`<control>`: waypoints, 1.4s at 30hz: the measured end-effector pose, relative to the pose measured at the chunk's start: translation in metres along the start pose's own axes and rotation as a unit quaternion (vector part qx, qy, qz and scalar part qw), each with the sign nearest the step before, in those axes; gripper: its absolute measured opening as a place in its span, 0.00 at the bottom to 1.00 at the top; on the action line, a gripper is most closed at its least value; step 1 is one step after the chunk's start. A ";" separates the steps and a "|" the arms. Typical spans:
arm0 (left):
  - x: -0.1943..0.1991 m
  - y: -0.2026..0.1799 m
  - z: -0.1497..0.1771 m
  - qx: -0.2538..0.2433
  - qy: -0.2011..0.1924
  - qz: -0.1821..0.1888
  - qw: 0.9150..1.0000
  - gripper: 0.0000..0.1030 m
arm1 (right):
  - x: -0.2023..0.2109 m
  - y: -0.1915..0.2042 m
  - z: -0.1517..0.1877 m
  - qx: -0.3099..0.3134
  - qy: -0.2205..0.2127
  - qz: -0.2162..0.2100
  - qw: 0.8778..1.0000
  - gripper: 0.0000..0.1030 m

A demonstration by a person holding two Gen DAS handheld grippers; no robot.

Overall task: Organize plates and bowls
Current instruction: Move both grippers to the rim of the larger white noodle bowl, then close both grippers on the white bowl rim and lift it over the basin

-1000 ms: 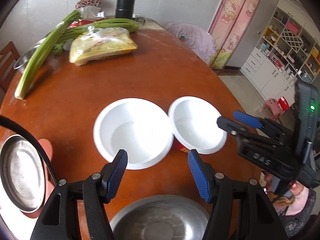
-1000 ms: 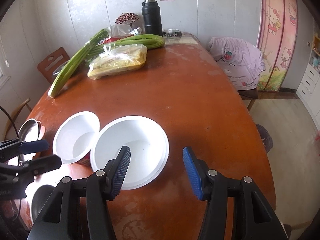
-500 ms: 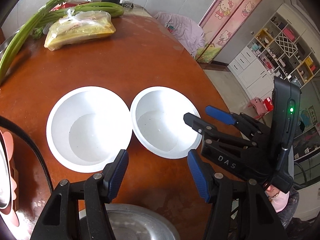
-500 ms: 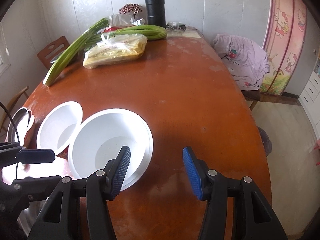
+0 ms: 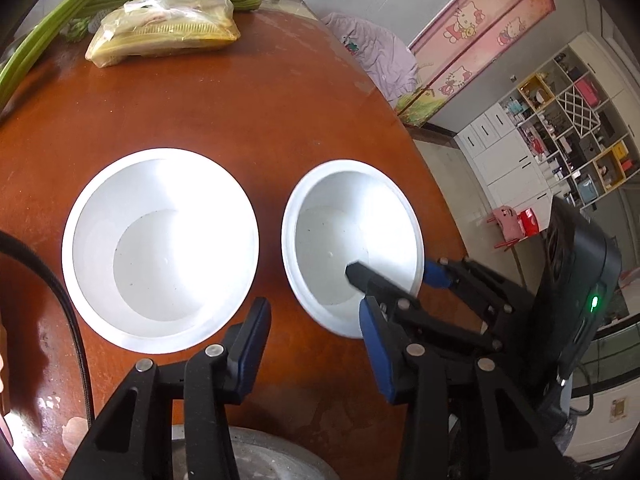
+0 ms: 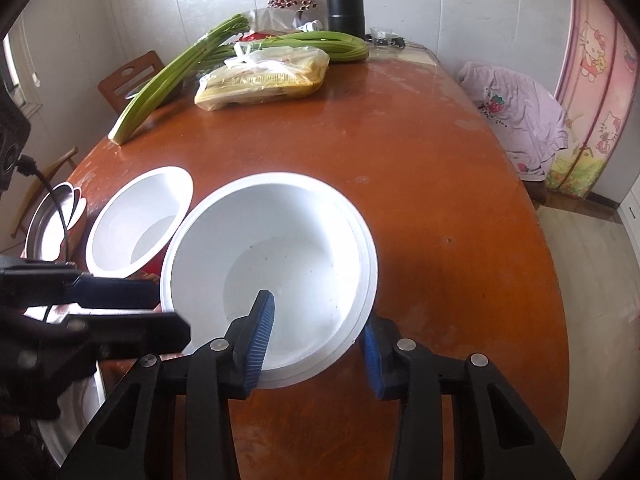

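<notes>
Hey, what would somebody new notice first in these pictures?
Two round white plastic bowls sit side by side on the reddish-brown wooden table. The right tool straddles the near rim of the larger white bowl; the left tool hangs open before the smaller white bowl.

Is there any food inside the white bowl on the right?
No food shows. Inside the right-hand white round bowl only one blue-padded finger of the right gripper is seen, reaching over the rim. That finger covers a small patch of the bowl's bottom.
</notes>
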State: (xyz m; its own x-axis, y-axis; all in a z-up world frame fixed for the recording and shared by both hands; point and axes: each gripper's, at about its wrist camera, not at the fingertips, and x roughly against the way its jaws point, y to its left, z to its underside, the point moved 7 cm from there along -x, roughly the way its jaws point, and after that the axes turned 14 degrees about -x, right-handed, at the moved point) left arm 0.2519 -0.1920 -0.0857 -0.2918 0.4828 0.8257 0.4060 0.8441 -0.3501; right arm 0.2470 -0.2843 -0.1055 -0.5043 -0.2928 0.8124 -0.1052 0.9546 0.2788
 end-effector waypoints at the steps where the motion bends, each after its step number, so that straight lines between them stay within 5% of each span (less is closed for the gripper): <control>1: 0.000 0.000 -0.001 0.000 -0.001 0.000 1.000 0.44 | 0.001 0.003 0.003 0.001 0.001 -0.004 1.000 0.41; 11: -0.002 0.007 -0.002 0.008 -0.001 -0.003 1.000 0.31 | 0.008 0.014 0.016 -0.003 0.009 -0.014 1.000 0.40; 27: 0.044 -0.012 0.009 -0.024 -0.041 -0.006 0.999 0.31 | 0.054 0.032 0.018 -0.002 -0.035 -0.016 0.999 0.41; 42: 0.117 0.001 0.052 -0.024 -0.090 -0.033 0.995 0.31 | 0.096 0.100 0.039 0.049 -0.069 -0.032 0.996 0.41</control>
State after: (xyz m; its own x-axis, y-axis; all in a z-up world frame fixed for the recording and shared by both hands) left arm 0.1729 -0.1226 -0.0127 -0.4683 0.4638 0.7520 0.4208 0.8655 -0.2718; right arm 0.1548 -0.2152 -0.0192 -0.6061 -0.3486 0.7149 -0.2196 0.9372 0.2708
